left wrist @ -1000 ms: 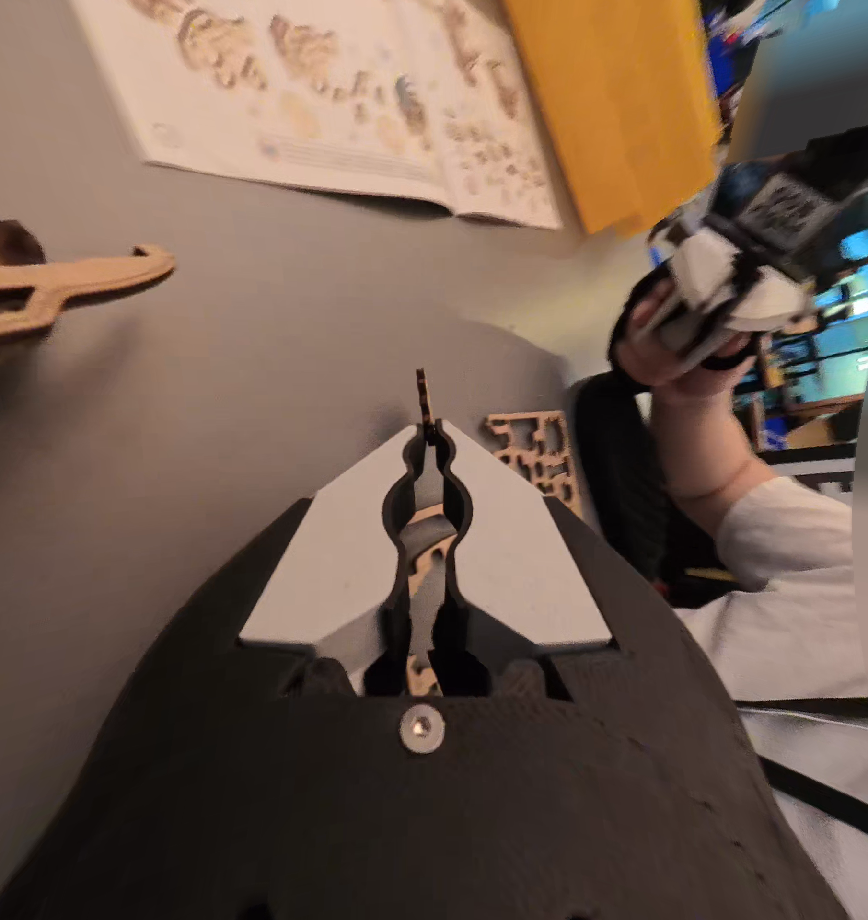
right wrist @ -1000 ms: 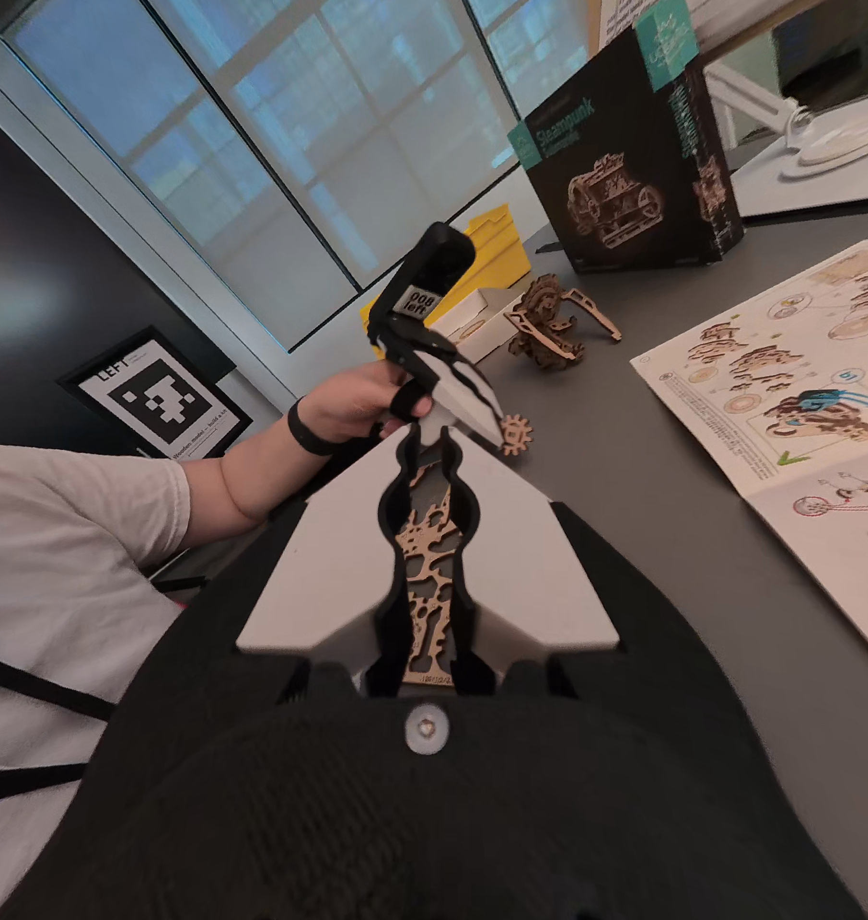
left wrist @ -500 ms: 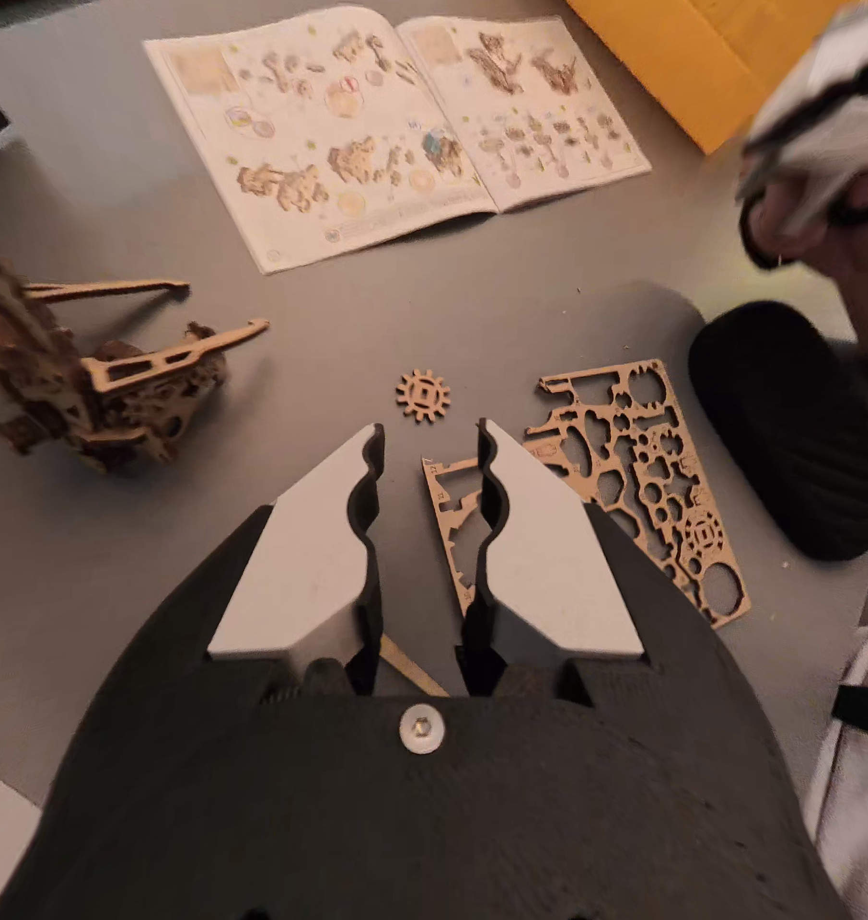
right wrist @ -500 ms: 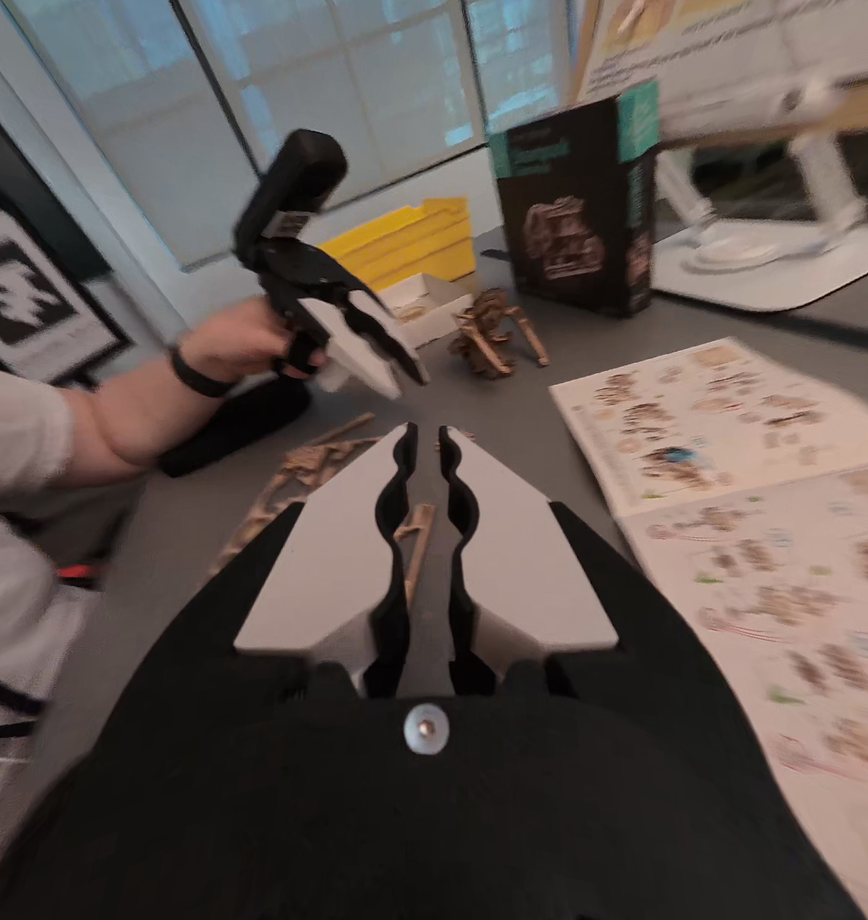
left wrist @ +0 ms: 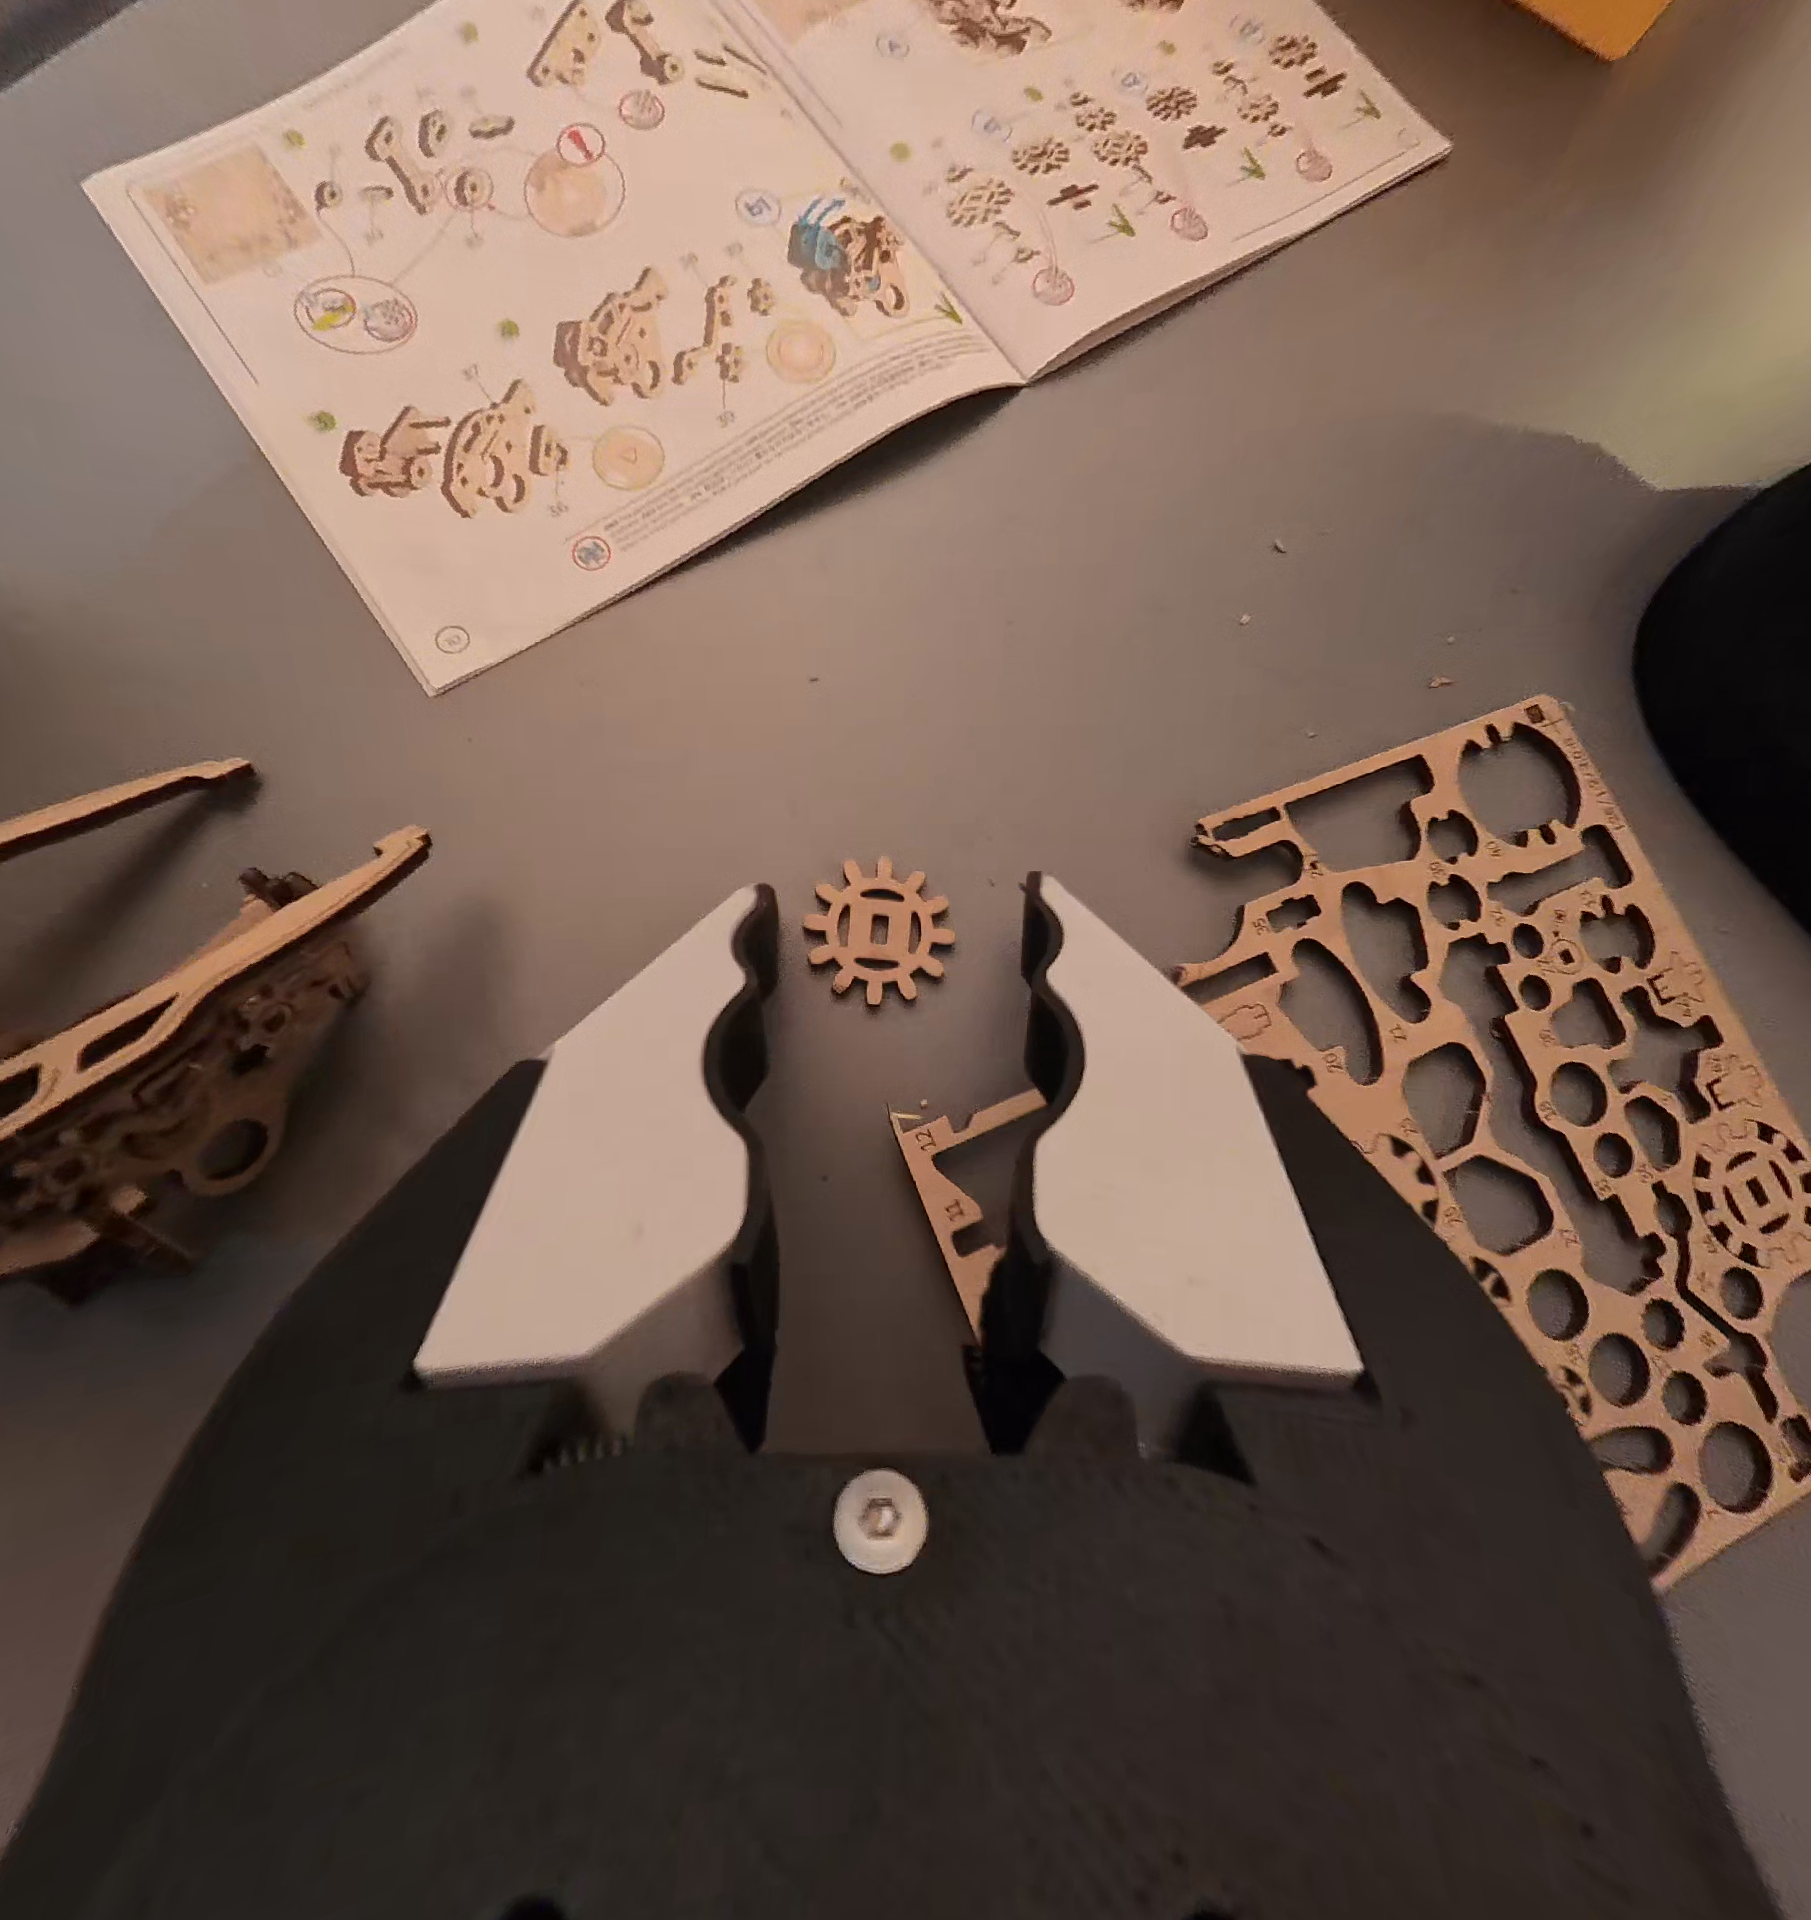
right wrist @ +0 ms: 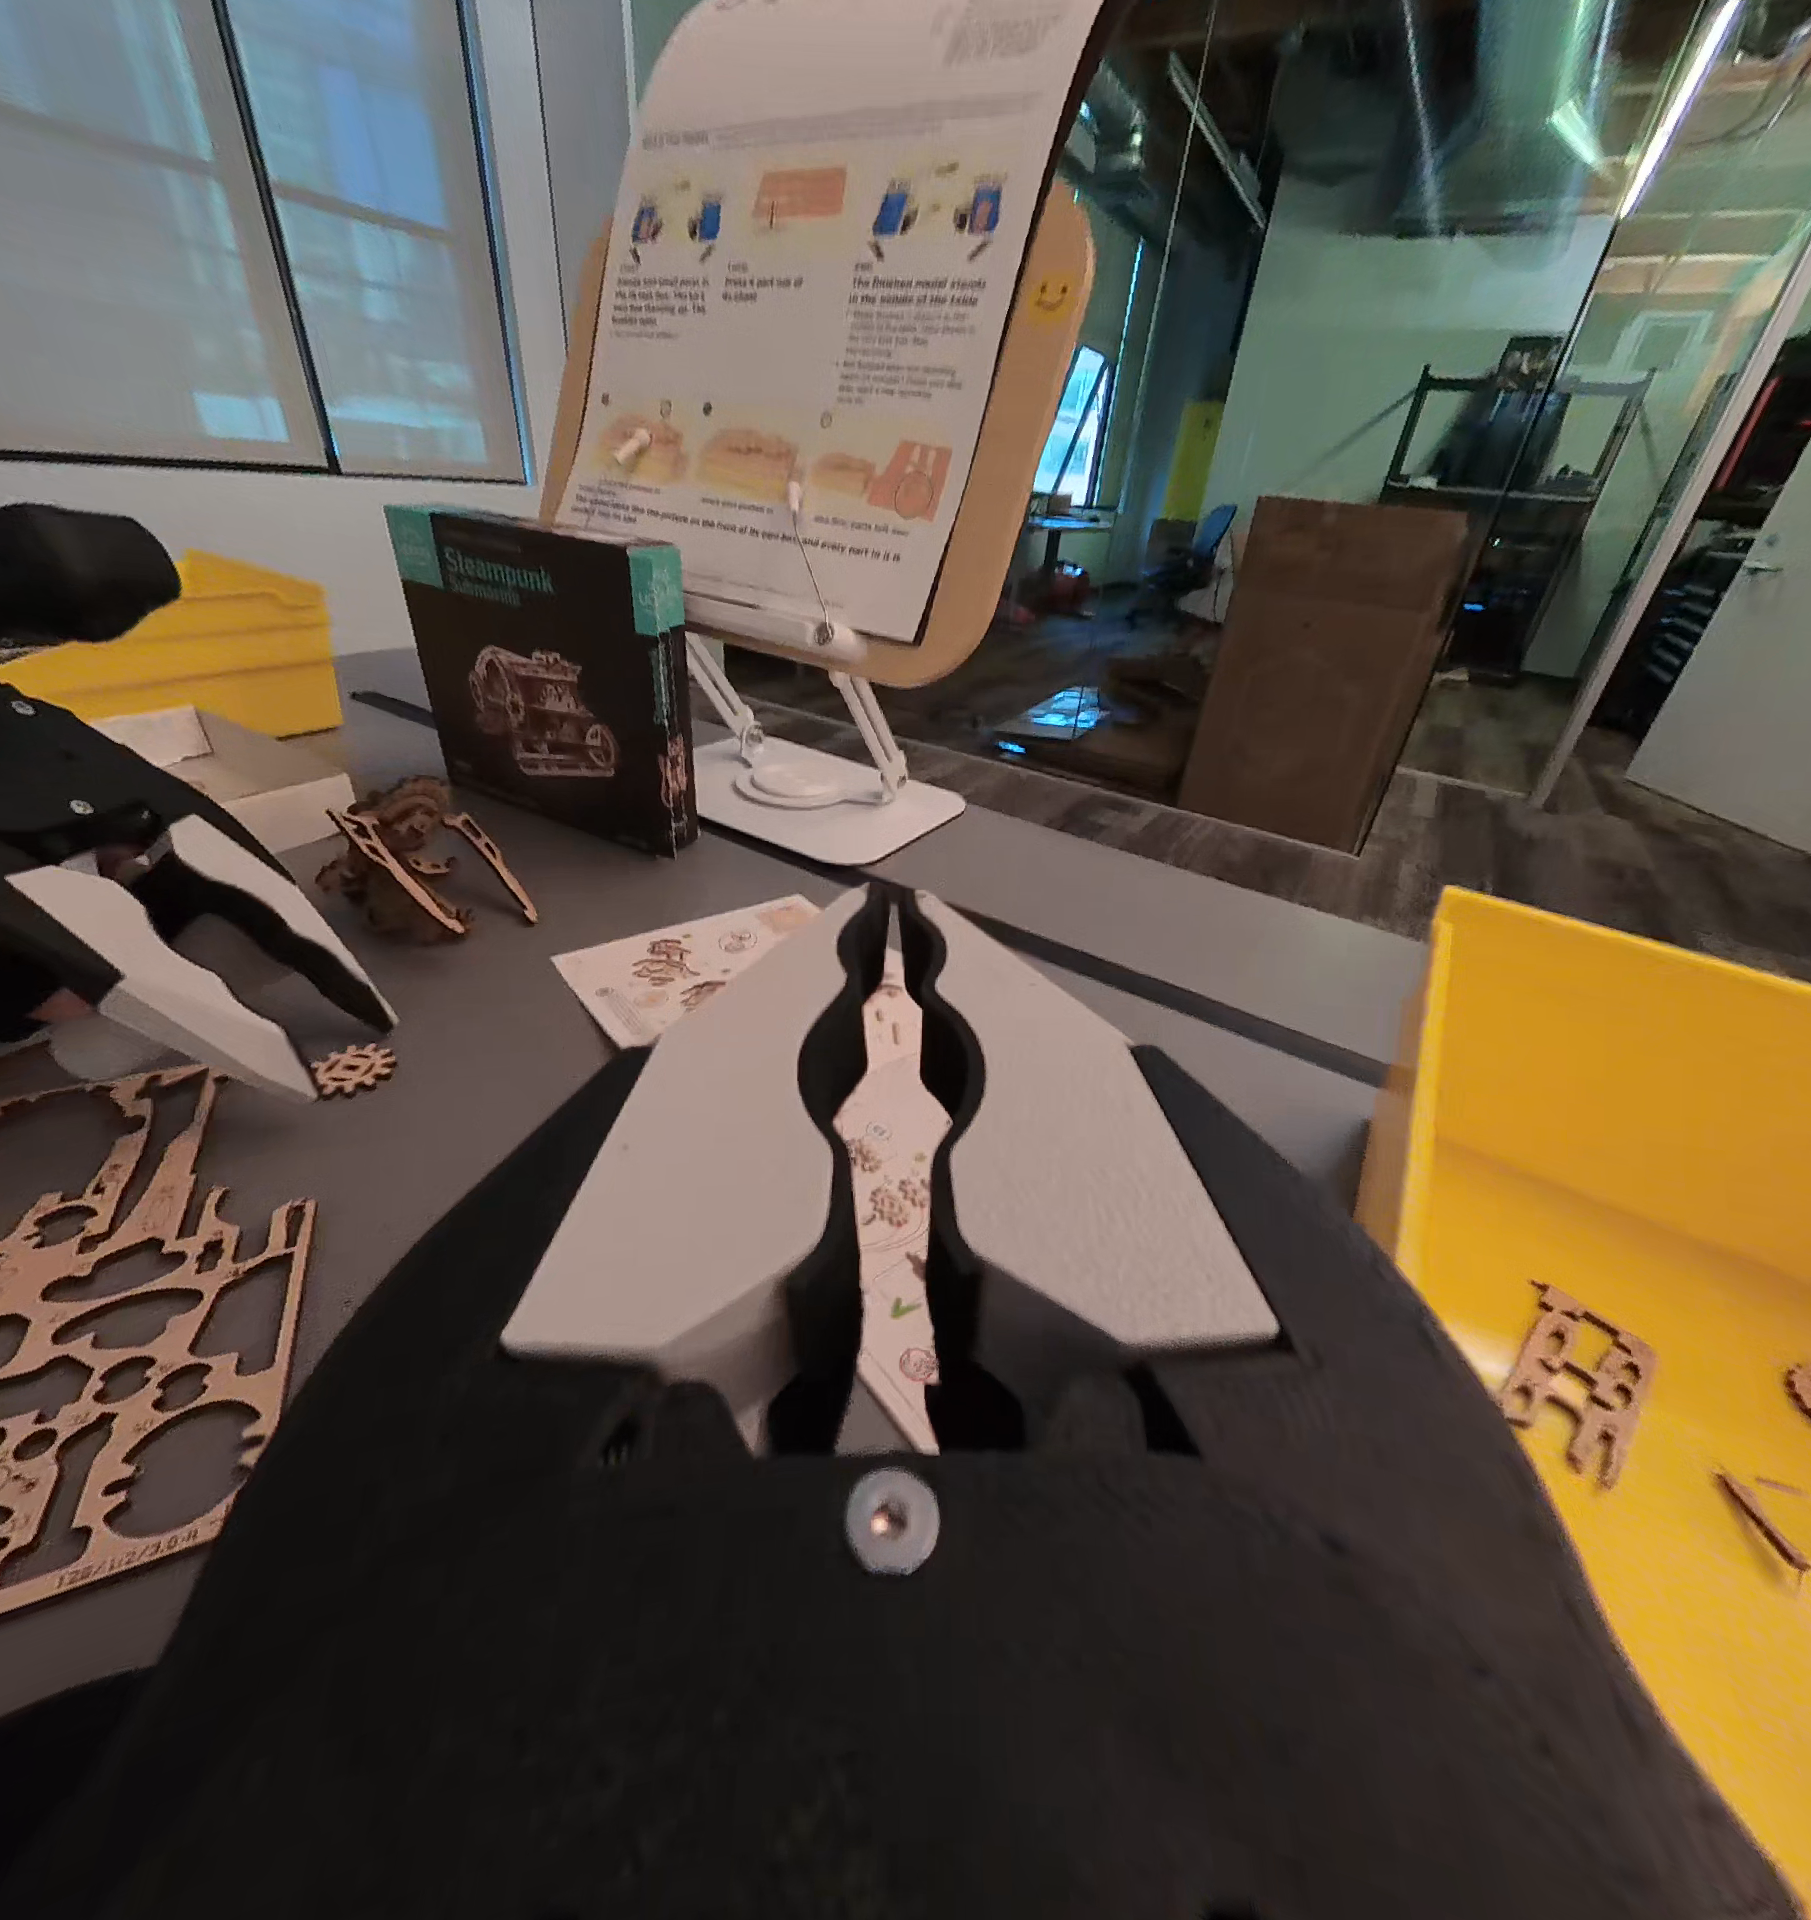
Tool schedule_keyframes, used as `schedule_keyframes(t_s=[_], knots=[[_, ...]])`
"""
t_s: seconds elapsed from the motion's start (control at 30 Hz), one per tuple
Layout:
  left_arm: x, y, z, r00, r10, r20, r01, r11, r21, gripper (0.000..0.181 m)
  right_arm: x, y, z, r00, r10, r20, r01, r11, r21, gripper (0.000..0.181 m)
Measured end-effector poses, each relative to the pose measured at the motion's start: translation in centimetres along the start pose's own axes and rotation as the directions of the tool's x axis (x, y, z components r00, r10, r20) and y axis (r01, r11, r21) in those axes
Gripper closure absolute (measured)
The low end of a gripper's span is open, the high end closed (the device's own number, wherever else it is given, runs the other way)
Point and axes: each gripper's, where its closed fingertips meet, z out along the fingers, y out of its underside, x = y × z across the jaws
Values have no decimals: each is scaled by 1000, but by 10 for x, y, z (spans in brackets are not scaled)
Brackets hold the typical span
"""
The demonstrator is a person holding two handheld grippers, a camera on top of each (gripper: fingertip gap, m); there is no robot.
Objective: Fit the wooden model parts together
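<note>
Pickup of the wooden gear (left wrist: 878, 944) is in hand, I judge: my left gripper (left wrist: 890, 914) hangs spread wide, the gear flat between its tips. Next I lower and pinch. Right gripper (right wrist: 893, 909) is nearly closed, empty. Punched part sheet (left wrist: 1566, 1122) lies right of the claw, partly built model (left wrist: 122, 1101) left.

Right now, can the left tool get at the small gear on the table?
Probably yes. The left tool is open, with the gear lying flat between its tips and nothing over it; the parts sheet lies off to the side.
</note>
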Motion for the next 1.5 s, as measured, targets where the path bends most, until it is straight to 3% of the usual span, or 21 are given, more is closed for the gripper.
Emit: schedule_keyframes(t_s=[0.2, 0.37, 0.6, 0.77, 0.9, 1.03, 1.2, 1.33, 1.5], knots=[[-5, 2, 4, 1000, 26, 17, -26, 999, -23, 142, -8, 17, 8, 998, 48, 48, -45, 997, -57, 181], [-8, 6, 3, 983, 180, 45, -178, 983, -43, 155, -7, 20, 9, 992, 110, 68, -105, 992, -66, 181], [-4, 13, -4, 973, 229, -30, -229, 973, -22, 155, -7, 23, 11, 973, 206, 108, -199, 978, -66, 181], [-9, 15, -7, 967, 256, -6, -256, 967, -22, 155, -14, 27, 13, 959, 237, 156, -226, 971, -81, 181], [-7, 9, -16, 975, 222, -26, -221, 975, 30, 142, -37, 36, 17, 923, 268, 276, -232, 960, -157, 180], [4, 2, -39, 986, 93, -138, -83, 994, 75, 139, -85, 57, 17, 834, 298, 465, -163, 937, -308, 173], [12, 24, -50, 963, -30, -270, 11, 997, -74, 137, -148, 95, 4, 728, 348, 590, 14, 854, -520, 164], [18, 40, -50, 955, -41, -293, -7, 987, -163, 144, -166, 112, -6, 723, 302, 621, 148, 811, -566, 161], [26, 53, -50, 954, -47, -296, -30, 968, -250, 138, -170, 134, -16, 731, 280, 623, 260, 730, -632, 154]])
